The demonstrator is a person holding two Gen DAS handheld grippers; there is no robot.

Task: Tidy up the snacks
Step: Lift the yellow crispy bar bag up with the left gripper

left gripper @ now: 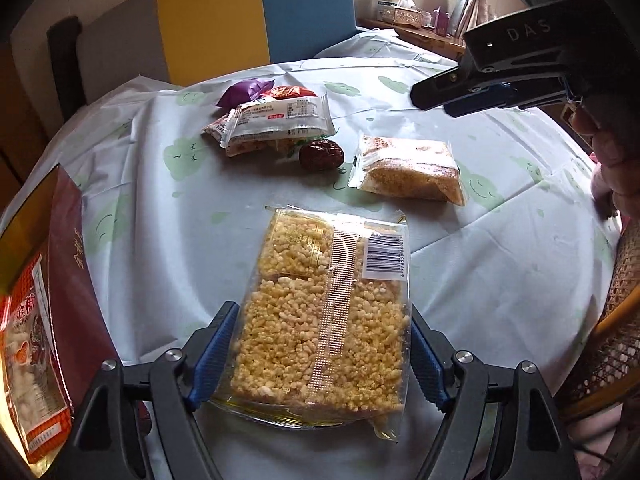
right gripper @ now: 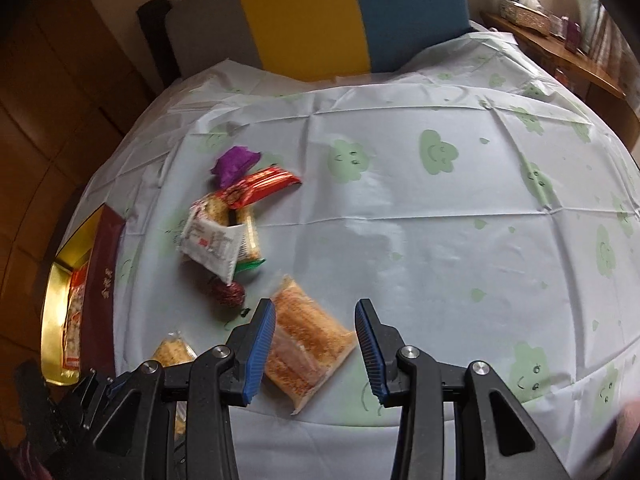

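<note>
A clear packet of yellow puffed-rice cakes (left gripper: 320, 320) lies lengthwise between the blue pads (left gripper: 216, 354) of my left gripper (left gripper: 322, 308), and both pads touch its sides. That same packet (right gripper: 172, 352) shows at the lower left of the right wrist view, beside the left gripper (right gripper: 100, 388). My right gripper (right gripper: 314, 304) hovers above the table with its jaws apart and nothing in them. Below it an orange-brown crumbly snack packet (right gripper: 308, 344) (left gripper: 412, 172) lies flat. The right gripper (left gripper: 432, 100) is seen high at the right, held by a hand (left gripper: 612, 160).
A pile holds a white packet (left gripper: 280, 120), purple wrapper (left gripper: 244, 92), red wrapper (right gripper: 260, 186) and wrapped red date (left gripper: 322, 154). A dark red box (left gripper: 76, 280) with gold lining holds an orange bag (left gripper: 32, 360). A wicker chair (left gripper: 616, 320) stands right; a flower-print cloth (right gripper: 460, 240) covers the table.
</note>
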